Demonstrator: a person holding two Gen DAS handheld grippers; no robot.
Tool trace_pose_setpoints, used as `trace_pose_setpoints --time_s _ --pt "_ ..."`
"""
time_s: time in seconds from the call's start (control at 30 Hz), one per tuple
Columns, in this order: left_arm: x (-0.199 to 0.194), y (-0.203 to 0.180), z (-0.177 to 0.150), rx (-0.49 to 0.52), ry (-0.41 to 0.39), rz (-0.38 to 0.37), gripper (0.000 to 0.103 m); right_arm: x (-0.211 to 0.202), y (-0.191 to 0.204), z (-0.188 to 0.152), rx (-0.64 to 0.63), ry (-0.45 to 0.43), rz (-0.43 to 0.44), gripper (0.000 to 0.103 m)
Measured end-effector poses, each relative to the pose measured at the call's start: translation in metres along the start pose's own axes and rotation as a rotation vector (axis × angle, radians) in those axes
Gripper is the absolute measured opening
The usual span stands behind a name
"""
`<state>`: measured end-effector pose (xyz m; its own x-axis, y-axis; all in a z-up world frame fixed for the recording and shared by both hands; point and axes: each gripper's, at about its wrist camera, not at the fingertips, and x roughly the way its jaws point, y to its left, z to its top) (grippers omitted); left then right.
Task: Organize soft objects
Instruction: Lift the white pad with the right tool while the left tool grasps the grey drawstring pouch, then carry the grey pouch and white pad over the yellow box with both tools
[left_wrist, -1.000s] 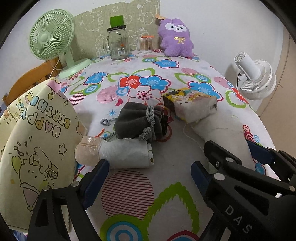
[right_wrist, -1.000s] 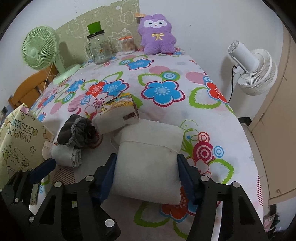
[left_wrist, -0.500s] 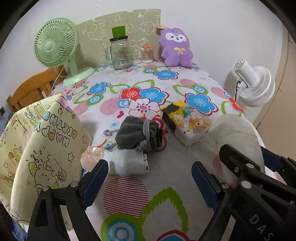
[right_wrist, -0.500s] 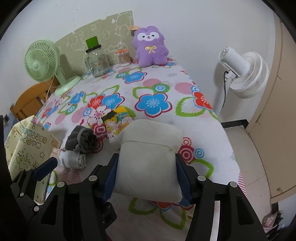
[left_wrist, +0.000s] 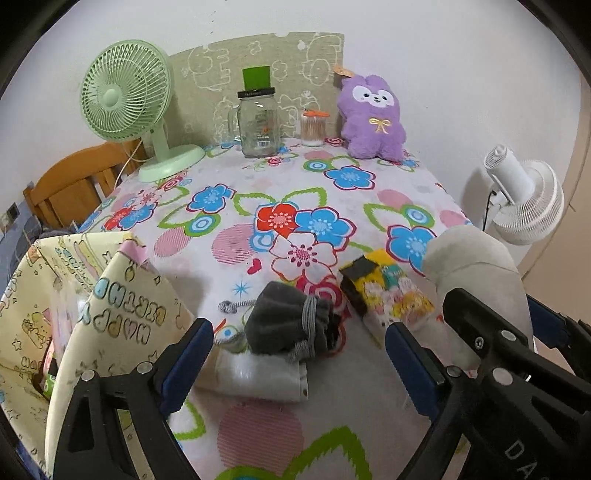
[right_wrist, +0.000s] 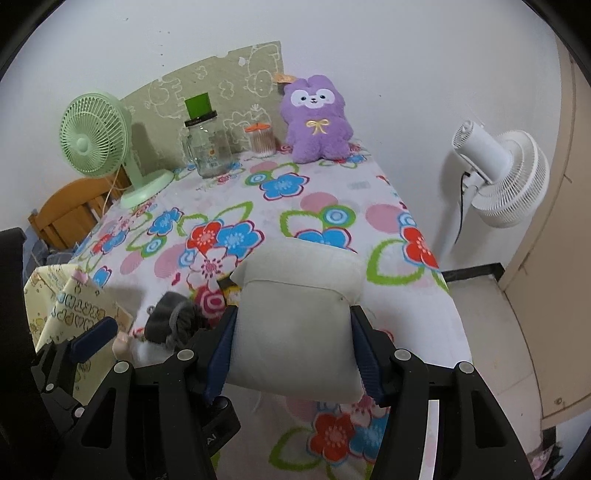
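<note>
Cream cushion (right_wrist: 295, 325) is up off the floral surface (right_wrist: 332, 206), pinched from both sides by the right claw (right_wrist: 291, 343), pads pressed into its flanks. Left claw (left_wrist: 299, 354) hangs wide with nothing in it, jaws having just spread further. Below it lie a grey drawstring pouch (left_wrist: 288, 325) touching a white folded cloth (left_wrist: 262, 376), and a yellow printed packet (left_wrist: 388, 295) just beside them. Yellow birthday gift bag (left_wrist: 92, 317) stands at the left edge.

Left tongs (left_wrist: 299, 358) open over grey pouch (left_wrist: 291, 325) w/ white roll (left_wrist: 262, 376)
</note>
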<state>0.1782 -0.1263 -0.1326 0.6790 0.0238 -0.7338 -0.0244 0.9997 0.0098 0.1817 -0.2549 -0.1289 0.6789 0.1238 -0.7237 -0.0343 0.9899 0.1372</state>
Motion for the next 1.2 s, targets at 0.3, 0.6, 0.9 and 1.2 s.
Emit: trace_pose_setpoints --time_s 0.3,0.6,0.9,1.2 --pt "0.021 0.003 0.012 -0.034 0.015 0.009 0.095 0.02 0.002 0.014 -0.005 0.002 0.005 0.061" --pt "0.038 0.004 0.011 -0.036 0.043 0.008 0.085 0.039 0.004 0.015 -0.005 0.036 -0.002 0.061" --pt "0.041 0.003 0.008 -0.016 0.074 -0.013 0.058 0.043 0.009 0.012 -0.013 0.057 -0.007 0.061" --pt "0.021 0.004 0.006 -0.006 0.037 -0.016 0.056 0.026 0.014 0.01 -0.017 0.034 -0.009 0.061"
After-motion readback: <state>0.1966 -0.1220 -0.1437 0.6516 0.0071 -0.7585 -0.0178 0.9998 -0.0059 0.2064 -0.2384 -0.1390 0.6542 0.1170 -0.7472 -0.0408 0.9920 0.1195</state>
